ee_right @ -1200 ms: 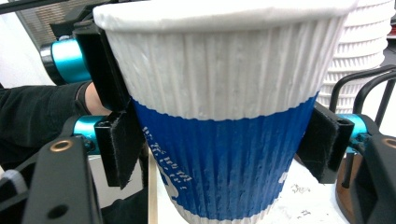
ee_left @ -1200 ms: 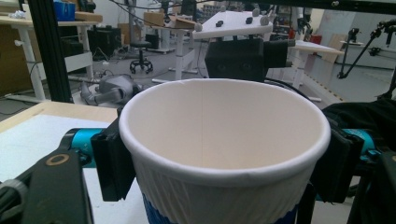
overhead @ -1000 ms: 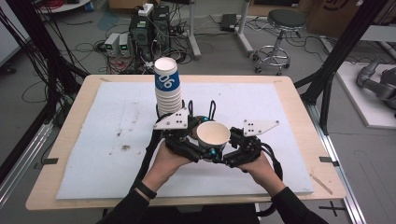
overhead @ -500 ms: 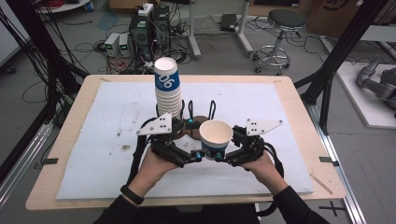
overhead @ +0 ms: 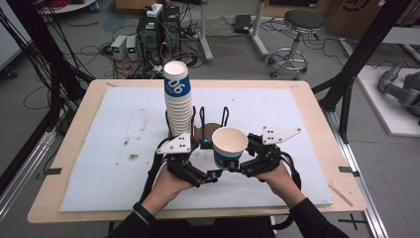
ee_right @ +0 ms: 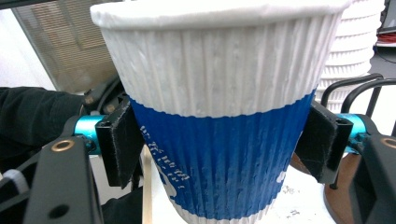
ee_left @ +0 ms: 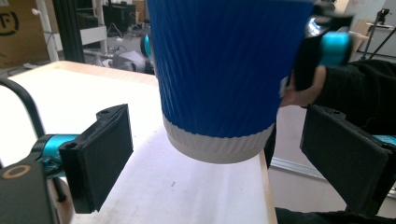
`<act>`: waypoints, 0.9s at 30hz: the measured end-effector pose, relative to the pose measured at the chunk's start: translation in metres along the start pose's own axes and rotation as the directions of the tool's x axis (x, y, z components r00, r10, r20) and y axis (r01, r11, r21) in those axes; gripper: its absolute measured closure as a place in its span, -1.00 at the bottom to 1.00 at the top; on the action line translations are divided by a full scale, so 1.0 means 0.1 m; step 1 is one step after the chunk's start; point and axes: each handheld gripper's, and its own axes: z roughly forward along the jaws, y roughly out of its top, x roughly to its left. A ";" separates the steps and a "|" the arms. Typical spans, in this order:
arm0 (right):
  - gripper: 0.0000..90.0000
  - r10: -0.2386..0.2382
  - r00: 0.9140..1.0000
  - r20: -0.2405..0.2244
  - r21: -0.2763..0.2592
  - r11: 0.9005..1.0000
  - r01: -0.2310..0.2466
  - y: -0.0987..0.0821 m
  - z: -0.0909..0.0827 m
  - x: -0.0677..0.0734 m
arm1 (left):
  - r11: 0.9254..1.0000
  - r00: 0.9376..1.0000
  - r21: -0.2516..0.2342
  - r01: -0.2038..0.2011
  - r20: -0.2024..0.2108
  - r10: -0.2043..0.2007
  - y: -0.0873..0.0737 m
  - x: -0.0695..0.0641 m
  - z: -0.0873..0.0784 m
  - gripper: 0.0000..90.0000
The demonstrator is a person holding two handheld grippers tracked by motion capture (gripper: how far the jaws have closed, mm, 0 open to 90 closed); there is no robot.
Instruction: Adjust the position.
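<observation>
A blue-and-white ribbed paper cup (overhead: 229, 148) stands upright, open end up, lifted off the table.

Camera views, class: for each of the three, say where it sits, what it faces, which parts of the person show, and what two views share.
High view: above the table, looking down; both hands, left tongs, right tongs.
Left gripper view: on the left tongs, open, facing the blue cup; the other hand shows.
Right gripper view: on the right tongs, clamping the cup; a sleeve shows.
Shared: high and right gripper views show the cup stack.
</observation>
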 end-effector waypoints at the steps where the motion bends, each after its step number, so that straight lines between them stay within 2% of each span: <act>1: -0.43 -0.008 1.000 -0.001 -0.003 1.000 0.008 0.00 0.01 0.00 | 1.000 1.000 0.000 0.000 0.004 0.000 0.00 0.00 0.02 -0.79; 5: -0.43 -0.004 1.000 -0.007 0.002 1.000 0.004 -0.01 0.03 0.02 | 1.000 1.000 0.004 0.014 0.015 -0.014 -0.02 0.00 0.09 -0.79; 10: -0.43 0.000 1.000 -0.019 0.004 1.000 0.000 -0.02 0.06 0.04 | 1.000 1.000 0.008 0.005 0.013 -0.005 -0.03 0.00 0.12 -0.72; 12: -0.43 -0.001 1.000 -0.021 0.007 1.000 0.001 -0.02 0.07 0.04 | 1.000 1.000 0.004 0.003 0.008 -0.003 -0.03 -0.01 0.13 -0.63; 13: -0.43 -0.009 1.000 -0.020 0.009 1.000 0.009 -0.02 0.08 0.05 | 1.000 0.999 -0.002 0.007 0.032 -0.007 -0.03 0.00 0.13 -0.58; 16: -0.43 -0.002 1.000 -0.017 0.013 1.000 0.003 -0.03 0.09 0.05 | 1.000 0.999 -0.004 -0.001 0.051 0.002 -0.03 -0.01 0.12 -0.39; 17: -0.43 -0.003 1.000 -0.015 0.014 1.000 0.003 -0.03 0.09 0.04 | 1.000 0.999 -0.004 -0.003 0.045 0.004 -0.04 -0.01 0.12 -0.35; 24: -0.53 -0.024 1.000 -0.009 0.035 0.999 0.024 -0.03 0.11 0.05 | 1.000 0.999 0.014 -0.006 0.049 0.006 -0.06 -0.01 0.12 -0.34; 27: -0.56 -0.019 1.000 -0.004 0.030 0.999 0.019 -0.01 0.12 0.07 | 1.000 0.999 0.023 -0.010 0.053 0.009 -0.07 -0.01 0.13 -0.34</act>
